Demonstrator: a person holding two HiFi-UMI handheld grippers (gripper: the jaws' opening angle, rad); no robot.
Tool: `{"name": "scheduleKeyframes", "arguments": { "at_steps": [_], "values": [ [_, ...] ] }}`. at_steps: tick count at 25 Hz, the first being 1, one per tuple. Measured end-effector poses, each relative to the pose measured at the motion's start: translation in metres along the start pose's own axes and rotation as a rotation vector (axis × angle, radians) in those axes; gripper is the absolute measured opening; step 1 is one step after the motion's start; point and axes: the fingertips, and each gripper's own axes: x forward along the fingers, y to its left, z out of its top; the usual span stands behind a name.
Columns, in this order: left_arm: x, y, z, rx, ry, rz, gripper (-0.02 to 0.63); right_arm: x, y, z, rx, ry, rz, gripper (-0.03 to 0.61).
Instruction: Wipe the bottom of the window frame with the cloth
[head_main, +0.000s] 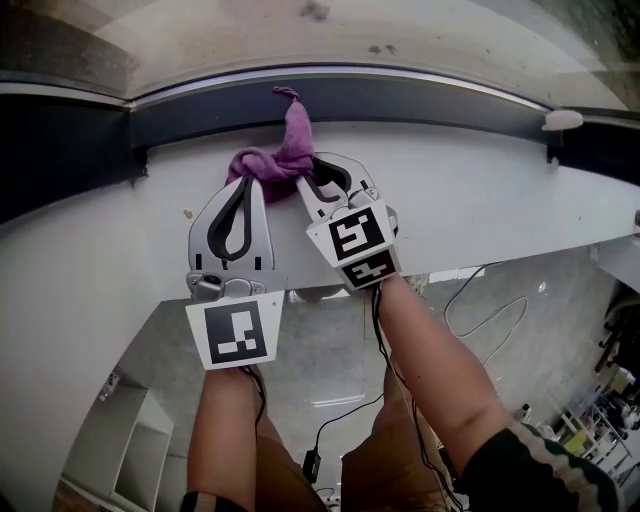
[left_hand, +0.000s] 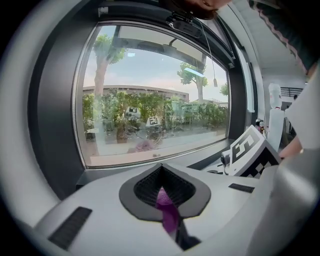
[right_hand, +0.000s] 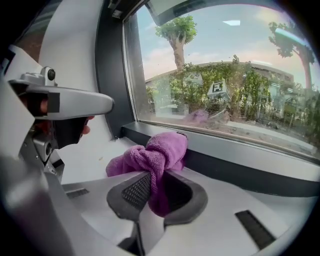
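A purple cloth (head_main: 283, 152) lies bunched on the white sill (head_main: 480, 190), with one end lifted against the dark bottom rail of the window frame (head_main: 420, 100). Both grippers hold it. My left gripper (head_main: 243, 182) is shut on the cloth's left part, and a purple strip (left_hand: 167, 212) shows between its jaws. My right gripper (head_main: 306, 181) is shut on the right part, where the cloth (right_hand: 150, 157) bulges out of the closed jaws just before the frame rail (right_hand: 240, 172). The two grippers sit side by side, almost touching.
A white knob (head_main: 563, 120) sticks out at the frame's right end. Below the sill edge are the floor with cables (head_main: 480, 300) and a white shelf unit (head_main: 130, 440). The glass (left_hand: 155, 95) looks onto trees and a building.
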Motion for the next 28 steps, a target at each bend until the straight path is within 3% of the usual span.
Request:
{"name": "scheduleKeyframes", "arguments": {
  "at_steps": [11, 28],
  "values": [
    [0.034, -0.076, 0.013, 0.031, -0.006, -0.090, 0.006, -0.051, -0.070, -0.027, 0.054, -0.003, -0.082, 0.067],
    [0.078, -0.229, 0.037, 0.094, -0.020, -0.260, 0.006, -0.159, -0.197, -0.078, 0.122, -0.016, -0.247, 0.067]
  ]
}}
